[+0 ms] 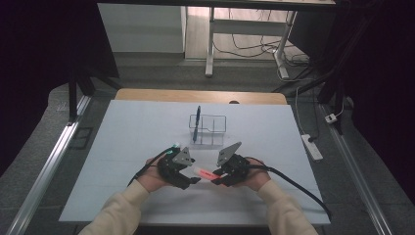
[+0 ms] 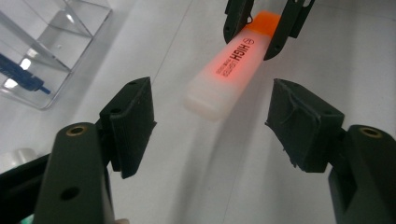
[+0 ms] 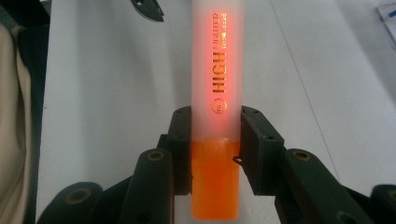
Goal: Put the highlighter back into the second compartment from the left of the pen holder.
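An orange highlighter [image 1: 203, 173] with a pale frosted cap hangs just over the white table [image 1: 137, 132], near its front edge. My right gripper [image 3: 215, 144] is shut on it where the cap meets the orange barrel [image 3: 215, 186]. The capped end [image 2: 205, 100] points toward my left gripper [image 2: 212, 123]. That gripper is open, its pads [image 2: 133, 116] standing on either side just short of the cap without touching it. In the high view the left gripper [image 1: 193, 181] and the right gripper [image 1: 218, 178] face each other, with the highlighter level between them.
A clear plastic organiser [image 1: 214, 128] stands mid-table behind the grippers, with a dark blue pen [image 1: 196, 122] upright in its left compartment. A small white and green object [image 1: 174, 146] lies by the left hand. A power strip [image 1: 311, 147] lies on the floor to the right.
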Demonstrator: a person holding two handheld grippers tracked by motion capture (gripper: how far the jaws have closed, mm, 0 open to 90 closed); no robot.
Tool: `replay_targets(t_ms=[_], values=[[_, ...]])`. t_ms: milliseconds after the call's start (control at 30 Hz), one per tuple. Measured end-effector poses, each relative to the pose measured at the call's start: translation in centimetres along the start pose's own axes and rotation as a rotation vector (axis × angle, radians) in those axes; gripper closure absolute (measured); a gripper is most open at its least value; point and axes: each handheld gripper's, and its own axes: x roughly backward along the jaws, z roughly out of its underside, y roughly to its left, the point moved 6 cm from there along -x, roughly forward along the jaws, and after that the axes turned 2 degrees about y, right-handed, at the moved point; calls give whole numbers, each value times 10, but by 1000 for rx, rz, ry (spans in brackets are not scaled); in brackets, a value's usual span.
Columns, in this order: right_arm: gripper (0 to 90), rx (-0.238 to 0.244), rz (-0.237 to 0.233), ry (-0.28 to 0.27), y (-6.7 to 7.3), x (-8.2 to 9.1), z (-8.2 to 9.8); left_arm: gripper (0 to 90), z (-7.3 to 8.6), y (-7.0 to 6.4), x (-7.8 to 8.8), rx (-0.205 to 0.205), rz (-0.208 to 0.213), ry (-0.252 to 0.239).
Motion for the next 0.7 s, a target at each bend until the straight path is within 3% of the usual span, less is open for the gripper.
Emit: replay_targets(t_ms=[167,300,467,600,700], values=[[663,25,-42,28,3,-1,-3,332,-4,-3,-4,-35,19,13],[663,20,-82,52,2,-3,-7,362,-8,-8,-5,-96,32,37],[663,17,-122,65,1,-3,-10,465,-8,-13,-11,-149,62,84],[663,34,-151,98,4,-5,-11,562,-7,-16,-15,-165,92,114],[663,59,-164,114,5,-5,-12,570,-7,-17,-19,-172,113,145]])
